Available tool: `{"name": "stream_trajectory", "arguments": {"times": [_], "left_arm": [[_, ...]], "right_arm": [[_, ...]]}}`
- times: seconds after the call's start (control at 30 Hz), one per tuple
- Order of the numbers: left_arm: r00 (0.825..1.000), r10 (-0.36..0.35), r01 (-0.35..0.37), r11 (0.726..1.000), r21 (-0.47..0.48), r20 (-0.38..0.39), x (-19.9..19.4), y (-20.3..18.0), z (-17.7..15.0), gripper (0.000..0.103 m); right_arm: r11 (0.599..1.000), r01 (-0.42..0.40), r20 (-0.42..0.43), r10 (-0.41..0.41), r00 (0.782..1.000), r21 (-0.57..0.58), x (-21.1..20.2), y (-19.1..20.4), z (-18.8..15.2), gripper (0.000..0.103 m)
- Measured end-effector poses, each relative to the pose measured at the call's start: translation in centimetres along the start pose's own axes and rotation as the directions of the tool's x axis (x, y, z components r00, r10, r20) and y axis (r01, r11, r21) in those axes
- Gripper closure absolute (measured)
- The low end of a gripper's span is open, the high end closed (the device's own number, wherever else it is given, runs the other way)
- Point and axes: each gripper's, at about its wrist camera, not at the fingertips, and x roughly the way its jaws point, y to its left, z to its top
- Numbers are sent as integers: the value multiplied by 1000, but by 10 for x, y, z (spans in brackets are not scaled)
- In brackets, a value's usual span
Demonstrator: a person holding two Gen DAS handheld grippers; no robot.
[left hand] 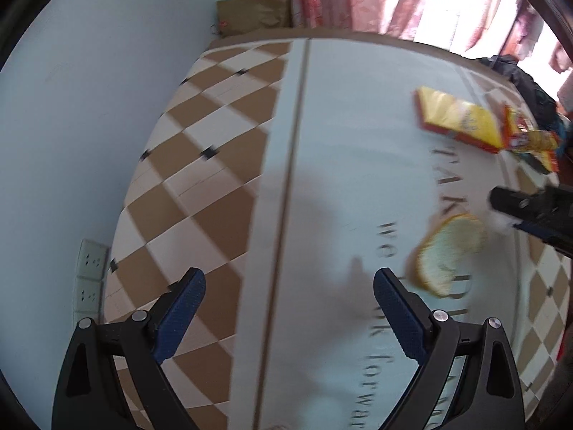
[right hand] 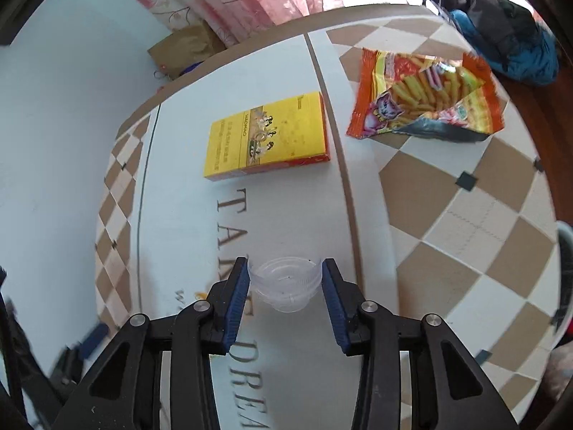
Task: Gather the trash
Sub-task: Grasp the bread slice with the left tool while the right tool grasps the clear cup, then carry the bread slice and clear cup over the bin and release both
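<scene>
1. Trash lies scattered on a table [right hand: 465,215] covered with a brown-and-white checked cloth that has a pale lettered band down the middle.
2. Clear plastic cup [right hand: 284,283]: sits between the blue pads of the right gripper [right hand: 285,279], both pads pressed against its ribbed sides. Claw clenched on the cup, just above the lettered band.
3. Right gripper pose: pointing forward and downward at the cloth, fingers roughly level with each other.
4. Yellow box [right hand: 266,136]: flat on the pale band, well ahead of the held cup.
5. Snack bag [right hand: 426,96]: orange, crumpled, on the checked part to the right of the box, apart from it.
6. Left gripper [left hand: 290,286]: fingers spread wide, released, nothing between them. It hovers over the pale band, tilted down; view is motion-blurred.
7. Yellow-rimmed wrapper [left hand: 449,254]: blurred, just beyond the left gripper's right finger; contact cannot be told.
8. Left view also shows the right gripper at the right edge, dark and blurred.
9. Dark and blue bundle of fabric [right hand: 501,25] at the far table corner.
</scene>
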Motion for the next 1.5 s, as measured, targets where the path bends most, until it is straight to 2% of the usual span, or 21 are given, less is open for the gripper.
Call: {"name": "stream_trajectory", "arguments": {"times": [0.13,0.27,0.37,0.4,0.43,0.47,0.5,0.53,0.57,0.8,1.03,1.2,1.3,1.4,1.5], "left_arm": [[997,-72,69,994,87,24,-8,-23,3,7],[988,-151,147,969,199,6,2,-59,11,8],[986,-168,167,950,264,-19,15,-82,18,10],[986,-165,164,946,278,-22,16,-88,20,22],[986,-163,163,942,293,-26,18,-95,20,39],[983,-181,178,940,292,-18,16,-97,20,45],[983,-181,176,942,287,-9,16,-97,20,64],[985,-170,164,944,285,-4,15,-97,20,72],[986,-165,158,946,283,3,13,-98,20,75],[989,-122,97,962,255,81,-10,-88,14,78],[974,-118,72,970,230,194,-67,-80,3,79],[945,-174,105,964,246,278,-127,-98,-7,79],[920,-237,153,950,271,313,-164,-121,-9,79],[889,-322,216,922,322,326,-199,-161,-16,79],[864,-388,266,893,364,321,-218,-202,-21,79]], "right_arm": [[997,55,37,-53,998,-50,-24,-13,-7,60],[995,90,56,-88,995,-37,-46,-44,-14,60],[994,108,58,-107,993,-16,-52,-64,-15,60],[994,111,59,-111,992,-11,-53,-69,-16,60],[993,114,59,-114,992,-3,-55,-74,-17,60],[994,114,60,-114,992,0,-56,-77,-18,60],[994,113,61,-113,992,-1,-58,-81,-20,60],[993,114,63,-113,992,-5,-60,-83,-21,60],[994,113,65,-112,992,-9,-60,-82,-22,60],[995,97,102,-94,990,-26,-74,-79,-35,60],[999,53,165,-52,985,-6,-113,-86,-51,60],[999,17,239,-25,971,38,-166,-111,-67,60],[998,22,279,-39,960,64,-202,-135,-77,60],[994,31,308,-63,949,107,-238,-169,-90,60],[987,61,324,-108,940,152,-270,-212,-105,60]]}}
